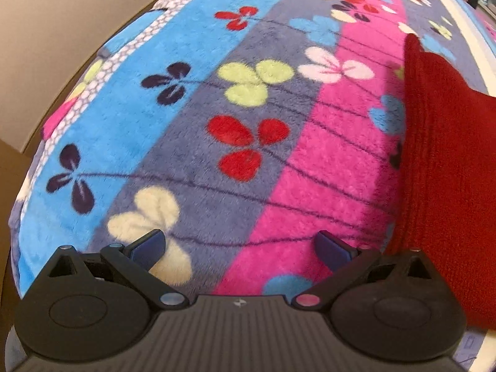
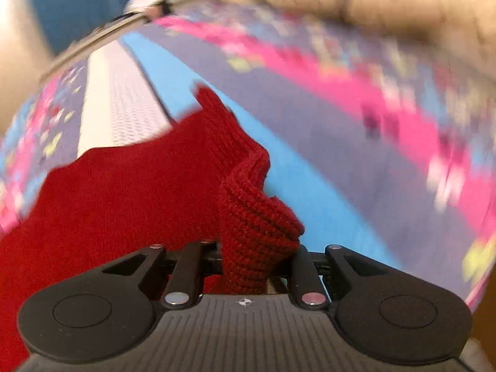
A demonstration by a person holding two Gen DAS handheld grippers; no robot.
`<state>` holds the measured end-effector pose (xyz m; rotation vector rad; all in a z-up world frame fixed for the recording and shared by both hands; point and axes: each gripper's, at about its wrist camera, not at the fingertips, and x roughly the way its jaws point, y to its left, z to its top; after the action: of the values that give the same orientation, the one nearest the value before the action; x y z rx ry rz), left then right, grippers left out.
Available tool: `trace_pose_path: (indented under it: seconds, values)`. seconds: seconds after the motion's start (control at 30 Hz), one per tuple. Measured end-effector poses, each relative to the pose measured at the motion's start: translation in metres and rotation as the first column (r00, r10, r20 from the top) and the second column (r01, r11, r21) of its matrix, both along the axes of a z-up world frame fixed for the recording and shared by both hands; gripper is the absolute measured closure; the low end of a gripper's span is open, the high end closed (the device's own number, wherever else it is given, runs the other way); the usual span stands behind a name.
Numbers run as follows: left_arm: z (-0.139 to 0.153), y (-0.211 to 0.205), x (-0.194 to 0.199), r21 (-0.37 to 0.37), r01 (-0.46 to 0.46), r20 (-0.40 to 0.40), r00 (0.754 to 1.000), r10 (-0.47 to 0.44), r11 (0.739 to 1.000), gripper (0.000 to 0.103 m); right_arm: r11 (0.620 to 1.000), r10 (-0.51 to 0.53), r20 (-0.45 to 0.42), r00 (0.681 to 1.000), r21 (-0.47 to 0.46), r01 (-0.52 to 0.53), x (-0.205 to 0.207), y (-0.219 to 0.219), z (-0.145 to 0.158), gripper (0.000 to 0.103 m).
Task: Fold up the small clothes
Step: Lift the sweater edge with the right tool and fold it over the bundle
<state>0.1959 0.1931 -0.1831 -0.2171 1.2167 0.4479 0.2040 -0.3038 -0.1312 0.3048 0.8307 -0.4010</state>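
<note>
A dark red knitted garment (image 2: pixel 130 192) lies partly on a fleece blanket (image 1: pixel 192 130) striped blue, grey and pink with flower prints. My right gripper (image 2: pixel 248 266) is shut on a ribbed edge of the garment (image 2: pixel 257 232), which bunches up between its drawn-in jaws and hides the fingertips. That view is blurred by motion. In the left wrist view the same red garment (image 1: pixel 440 161) hangs along the right side, above the blanket. My left gripper (image 1: pixel 240 246) stands open over the blanket, nothing between its blue-padded fingers (image 1: pixel 148 246), to the left of the garment.
The blanket covers a bed whose left edge meets a beige wall (image 1: pixel 62 15) and a brown surface (image 1: pixel 12 167). A pale band (image 2: pixel 117 99) runs across the blanket beyond the garment. Blurred beige shapes (image 2: pixel 403 9) lie at the far edge.
</note>
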Motion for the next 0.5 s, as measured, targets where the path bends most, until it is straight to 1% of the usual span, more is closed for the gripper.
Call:
trace_pose_path:
  seconds: [0.03, 0.07, 0.1, 0.13, 0.17, 0.23, 0.3, 0.33, 0.37, 0.43, 0.47, 0.5]
  values:
    - [-0.001, -0.001, 0.001, 0.001, 0.007, 0.004, 1.000, -0.007, 1.000, 0.000, 0.994, 0.053, 0.028, 0.998, -0.093, -0.050, 0.004, 0.022, 0.015, 0.087]
    - [-0.001, 0.000, 0.001, -0.003, 0.014, 0.009, 1.000, -0.014, 1.000, 0.000, 0.975, 0.123, 0.057, 0.991, -0.193, -0.110, 0.007, 0.049, 0.031, 0.088]
    - [-0.001, 0.000, 0.001, -0.007, 0.019, 0.013, 1.000, -0.019, 1.000, 0.000, 0.943, 0.203, 0.078, 0.976, -0.284, -0.174, 0.009, 0.079, 0.045, 0.088]
    - [-0.002, 0.002, 0.002, -0.015, 0.022, 0.016, 1.000, -0.022, 1.000, 0.000, 0.903, 0.285, 0.088, 0.954, -0.358, -0.237, 0.011, 0.112, 0.056, 0.088]
    - [-0.001, 0.002, 0.001, -0.024, 0.024, 0.020, 1.000, -0.024, 0.999, 0.000, 0.862, 0.361, 0.092, 0.928, -0.412, -0.294, 0.012, 0.140, 0.063, 0.088]
    - [0.000, 0.006, -0.002, -0.047, 0.031, 0.033, 0.999, -0.029, 0.998, 0.000, 0.752, 0.529, 0.085, 0.844, -0.508, -0.420, 0.006, 0.207, 0.069, 0.087]
    - [0.002, 0.012, -0.006, -0.073, 0.033, 0.047, 0.998, -0.029, 0.997, 0.000, 0.623, 0.674, 0.041, 0.737, -0.567, -0.539, -0.005, 0.270, 0.059, 0.087]
    - [0.003, 0.015, -0.009, -0.085, 0.031, 0.054, 0.998, -0.026, 0.996, 0.000, 0.554, 0.737, 0.008, 0.676, -0.580, -0.597, -0.011, 0.298, 0.047, 0.087]
    - [0.004, 0.019, -0.011, -0.094, 0.030, 0.058, 0.998, -0.024, 0.995, 0.000, 0.496, 0.782, -0.028, 0.623, -0.577, -0.649, -0.015, 0.319, 0.033, 0.087]
    - [0.006, 0.025, -0.016, -0.110, 0.027, 0.064, 0.998, -0.020, 0.994, 0.000, 0.392, 0.842, -0.133, 0.523, -0.516, -0.762, -0.022, 0.356, -0.005, 0.087]
    - [0.007, 0.027, -0.018, -0.113, 0.025, 0.065, 0.998, -0.018, 0.993, 0.000, 0.350, 0.856, -0.182, 0.483, -0.484, -0.802, -0.027, 0.368, -0.022, 0.087]
    - [0.008, 0.030, -0.020, -0.115, 0.024, 0.068, 0.998, -0.016, 0.993, 0.000, 0.325, 0.857, -0.219, 0.466, -0.471, -0.820, -0.030, 0.376, -0.039, 0.087]
